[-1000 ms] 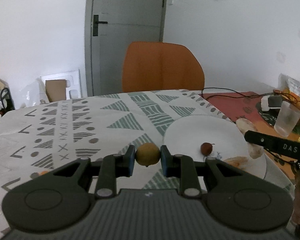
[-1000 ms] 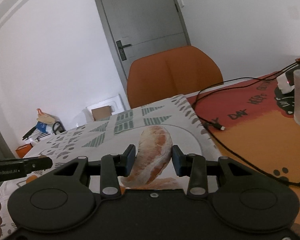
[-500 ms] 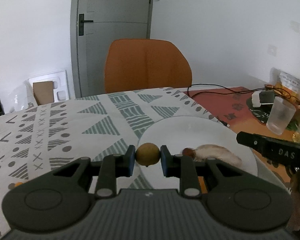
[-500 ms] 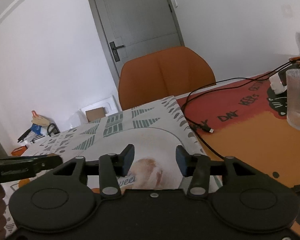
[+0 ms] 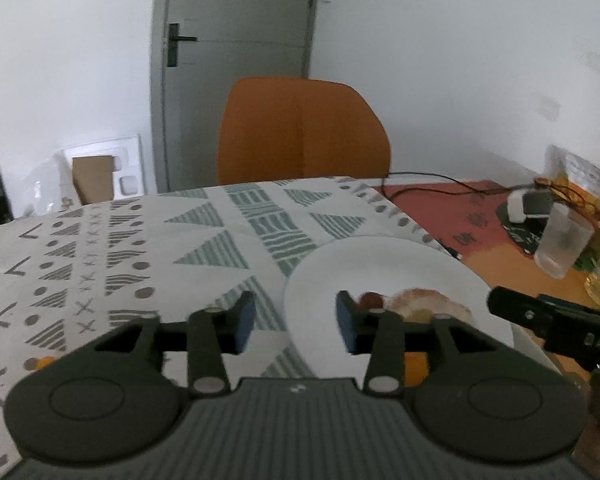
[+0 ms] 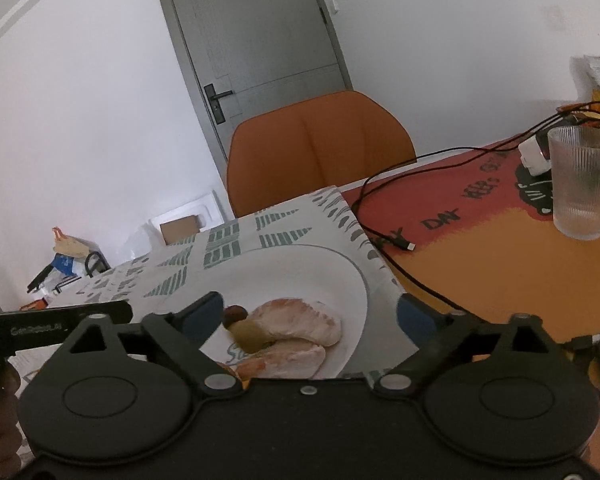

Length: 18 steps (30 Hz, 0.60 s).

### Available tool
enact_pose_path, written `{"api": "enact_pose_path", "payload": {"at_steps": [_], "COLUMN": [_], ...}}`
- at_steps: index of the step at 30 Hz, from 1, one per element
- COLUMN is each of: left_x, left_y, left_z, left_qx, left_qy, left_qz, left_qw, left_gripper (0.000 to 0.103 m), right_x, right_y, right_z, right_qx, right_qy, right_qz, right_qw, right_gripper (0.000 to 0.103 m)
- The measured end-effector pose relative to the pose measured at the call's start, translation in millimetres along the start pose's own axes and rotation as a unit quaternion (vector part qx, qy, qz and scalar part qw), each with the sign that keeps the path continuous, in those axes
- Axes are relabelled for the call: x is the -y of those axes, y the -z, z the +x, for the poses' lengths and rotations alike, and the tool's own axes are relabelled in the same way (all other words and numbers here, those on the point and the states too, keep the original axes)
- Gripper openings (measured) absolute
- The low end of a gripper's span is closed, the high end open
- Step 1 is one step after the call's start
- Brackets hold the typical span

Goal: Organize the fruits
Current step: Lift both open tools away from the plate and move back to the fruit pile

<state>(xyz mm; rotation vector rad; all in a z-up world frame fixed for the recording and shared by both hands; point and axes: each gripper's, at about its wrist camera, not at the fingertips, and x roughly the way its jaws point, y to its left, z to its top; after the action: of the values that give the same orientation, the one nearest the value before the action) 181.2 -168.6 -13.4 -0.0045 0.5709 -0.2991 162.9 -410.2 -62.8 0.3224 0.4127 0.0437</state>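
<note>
Risk: the round green fruit rests loose against the peeled segments and may roll off the plate if my jaws nudge it in withdrawing.
Plate, on the table: green fruit, small red fruit, two segments.
Left gripper: jaws spread, empty.
Right gripper: jaws spread, empty.

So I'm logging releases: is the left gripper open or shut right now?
Open. The left gripper has its blue pads spread with nothing between them; the small yellow-green fruit lies on the white plate.
</note>
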Motion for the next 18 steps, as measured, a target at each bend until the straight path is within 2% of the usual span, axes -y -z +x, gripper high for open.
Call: {"api": "enact_pose_path", "payload": {"at_steps": [3, 5, 7, 9, 18], "left_x": [-8, -13, -17, -22, -48], "left_y": [-1, -1, 0, 2, 12], "left_z": [-7, -12, -17, -23, -39], "left_qx": [0.007, 0.008, 0.010, 0.015, 0.007], "left_qy": [-0.016, -0.022, -0.030, -0.041, -0.065], "left_qz": [-0.007, -0.011, -0.016, -0.017, -0.032], "left_qw": [0.9998, 0.9997, 0.9994, 0.9989, 0.9973], "left_gripper": [0.061, 0.067, 0.079, 0.084, 0.087], "right_x": [-4, -7, -11, -15, -39], "right_y": [1, 2, 3, 3, 9], "right_z": [-1, 0, 1, 1, -2], "right_qx": [0.002, 0.004, 0.004, 0.004, 0.004], "right_qy": [0.001, 0.001, 0.000, -0.002, -0.020], "right_qz": [-0.003, -0.004, -0.005, -0.008, -0.025], "right_qw": [1.000, 1.000, 1.000, 1.000, 0.999], "right_gripper": [0.102, 0.103, 0.103, 0.103, 0.103]}}
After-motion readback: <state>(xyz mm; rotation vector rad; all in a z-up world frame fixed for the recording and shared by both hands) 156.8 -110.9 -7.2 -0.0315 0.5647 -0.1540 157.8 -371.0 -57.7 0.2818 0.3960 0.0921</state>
